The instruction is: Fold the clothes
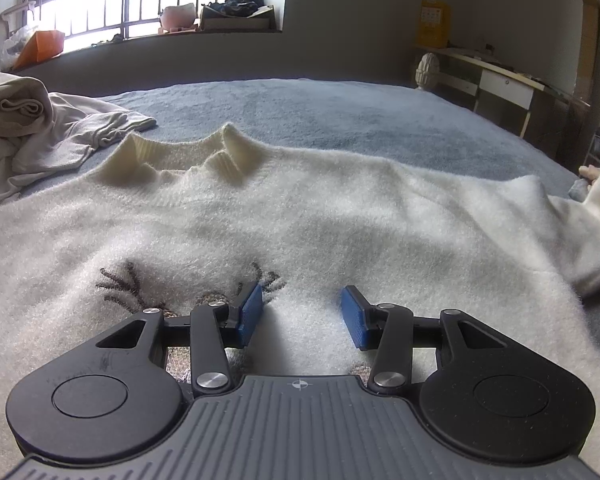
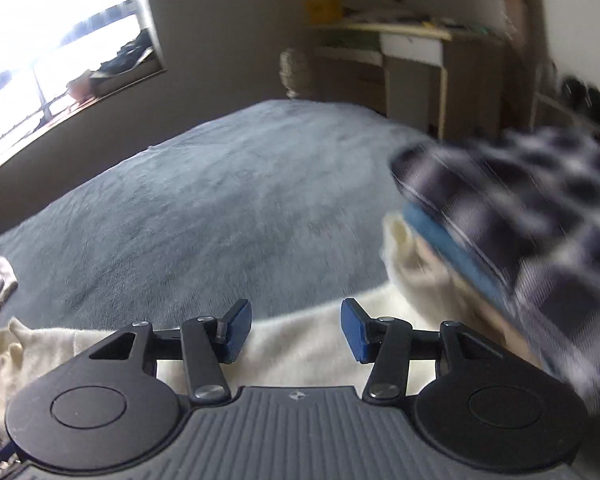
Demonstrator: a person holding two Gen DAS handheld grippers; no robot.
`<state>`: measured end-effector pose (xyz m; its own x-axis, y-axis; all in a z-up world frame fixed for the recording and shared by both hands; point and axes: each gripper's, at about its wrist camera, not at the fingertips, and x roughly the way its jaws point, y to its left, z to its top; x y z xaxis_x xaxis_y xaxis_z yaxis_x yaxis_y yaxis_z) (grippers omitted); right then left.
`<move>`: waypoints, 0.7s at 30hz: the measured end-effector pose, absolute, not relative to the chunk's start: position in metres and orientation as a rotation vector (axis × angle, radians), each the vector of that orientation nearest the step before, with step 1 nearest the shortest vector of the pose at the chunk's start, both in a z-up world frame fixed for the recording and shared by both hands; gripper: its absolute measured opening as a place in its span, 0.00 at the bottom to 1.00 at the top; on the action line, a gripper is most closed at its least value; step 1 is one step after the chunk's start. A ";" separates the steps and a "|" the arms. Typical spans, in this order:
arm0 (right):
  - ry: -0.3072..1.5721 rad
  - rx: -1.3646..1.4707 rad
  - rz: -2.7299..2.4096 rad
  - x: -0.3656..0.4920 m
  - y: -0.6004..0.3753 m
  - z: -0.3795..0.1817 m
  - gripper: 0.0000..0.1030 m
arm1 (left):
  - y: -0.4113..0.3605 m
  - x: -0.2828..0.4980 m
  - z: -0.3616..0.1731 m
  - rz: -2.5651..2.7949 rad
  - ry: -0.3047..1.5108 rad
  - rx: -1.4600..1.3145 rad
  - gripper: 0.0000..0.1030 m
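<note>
- Grey plush bed (image 1: 340,120) carries my work; nearest, my left claw (image 1: 302,314) hovers with jaws apart over the fluffy cream sweater (image 1: 260,216), gripping nothing.
- My right claw (image 2: 296,332), jaws apart and empty, hangs above its hem.
- Beyond, the ribbed collar (image 1: 220,152) lies flat, ready for folding.

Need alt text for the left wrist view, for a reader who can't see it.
A fluffy cream sweater lies spread front up on a grey-blue bed cover, collar toward the window. The left tongs sit open over its chest, gripping nothing. A beige garment lies crumpled at the left.
</note>
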<state>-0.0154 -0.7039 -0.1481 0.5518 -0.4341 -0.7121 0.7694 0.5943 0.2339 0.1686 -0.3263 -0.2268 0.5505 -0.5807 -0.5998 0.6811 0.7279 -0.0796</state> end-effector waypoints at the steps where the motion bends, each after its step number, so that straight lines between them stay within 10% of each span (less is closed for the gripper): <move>1: 0.649 0.634 -0.781 -0.031 -0.704 -0.156 0.52 | -0.326 0.168 -0.227 -0.752 0.644 0.167 0.44; 16: 0.496 0.863 -1.112 -0.064 -0.751 -0.231 0.54 | -0.323 0.165 -0.231 -0.758 0.618 0.158 0.44; 21: 0.488 0.758 -1.049 -0.058 -0.739 -0.219 0.09 | -0.322 0.165 -0.232 -0.763 0.613 0.148 0.44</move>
